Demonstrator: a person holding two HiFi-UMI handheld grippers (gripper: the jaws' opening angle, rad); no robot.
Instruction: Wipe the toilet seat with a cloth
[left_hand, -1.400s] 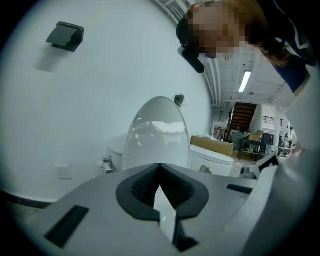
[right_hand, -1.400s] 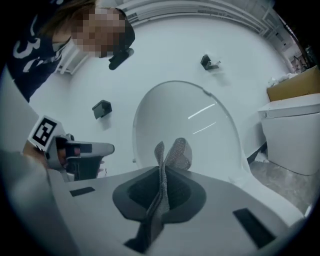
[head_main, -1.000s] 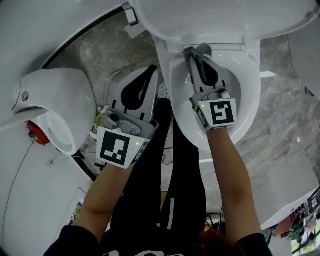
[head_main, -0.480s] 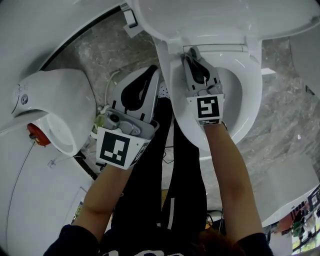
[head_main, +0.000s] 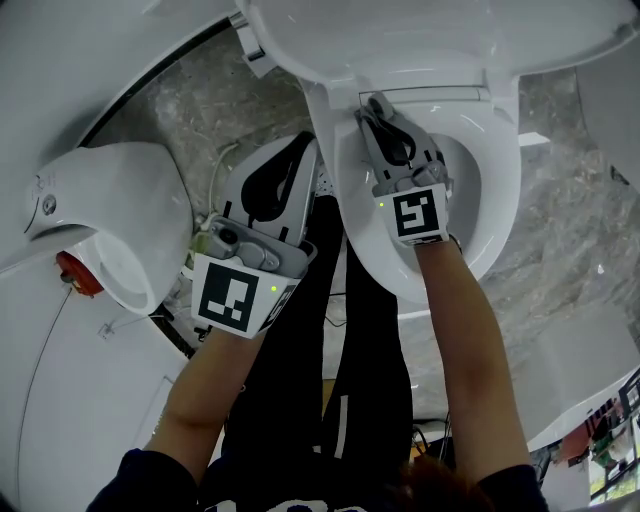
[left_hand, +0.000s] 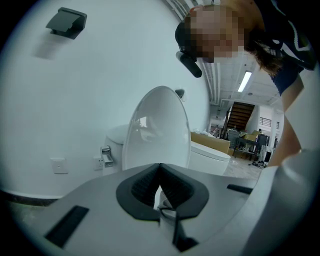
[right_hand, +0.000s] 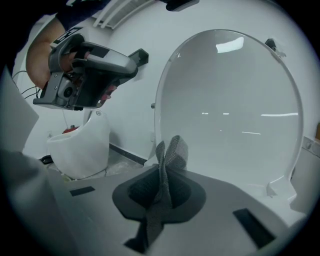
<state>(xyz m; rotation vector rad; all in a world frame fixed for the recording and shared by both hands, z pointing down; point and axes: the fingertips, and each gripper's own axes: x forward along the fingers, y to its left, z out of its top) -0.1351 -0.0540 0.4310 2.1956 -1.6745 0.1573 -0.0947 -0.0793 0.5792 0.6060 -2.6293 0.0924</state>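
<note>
Right gripper (right_hand: 162, 172) pinches the cloth (right_hand: 171, 152), its end poking out over the toilet seat (head_main: 502, 185).

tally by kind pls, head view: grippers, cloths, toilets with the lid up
grippers: 2, left gripper and right gripper
cloth: 1
toilet with lid up: 1
total: 4
</note>
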